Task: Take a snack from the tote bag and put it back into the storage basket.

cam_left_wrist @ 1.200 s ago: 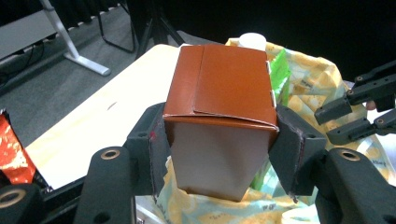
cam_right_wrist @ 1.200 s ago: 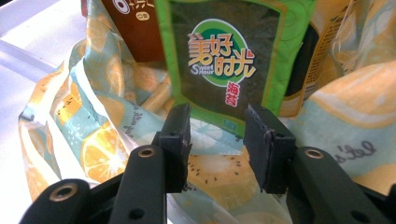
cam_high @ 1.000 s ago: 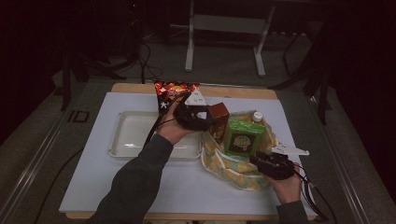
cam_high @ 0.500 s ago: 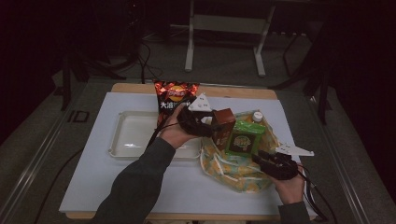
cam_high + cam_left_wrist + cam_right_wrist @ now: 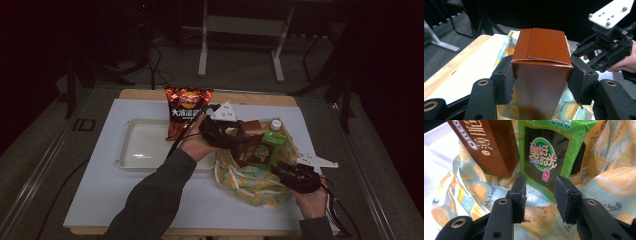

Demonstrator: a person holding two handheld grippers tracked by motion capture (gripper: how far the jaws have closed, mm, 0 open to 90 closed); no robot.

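1. Between the padded jaws of the left gripper (image 5: 541, 80) stands a tall brown cardboard box (image 5: 541, 65) with a folded flap top; both pads press on its side walls, so the jaws are about halfway closed and clamped on it.
2. Below and ahead of that gripper lies the fabric bag printed with yellow lemon slices (image 5: 250, 180); in the high view the box (image 5: 248, 142) hangs tilted over its open mouth, lower end down among the cloth.
3. Just beside the box, on the side toward the right gripper (image 5: 297, 175), stands a green foil snack packet with a dark window (image 5: 267, 150), already inside the bag, with a white-capped carton behind it.
4. Right in front of the right gripper's jaws is the bag's cloth rim; the jaws stand partly open, and I cannot tell whether they pinch the fabric or merely rest against it.
5. Behind the left gripper stand a red-and-black crisp bag (image 5: 187, 107) and a clear plastic tray (image 5: 145, 147) on the white table mat (image 5: 100, 190).
6. Risk, as I judge it: the box is held high on smooth card, so it could swivel between the pads and catch on the green packet.
7. Another risk: if the right gripper has no true hold, the soft rim may fold inward and block the box's lower corner.
8. Releasing while tilted could topple the box onto the packet.
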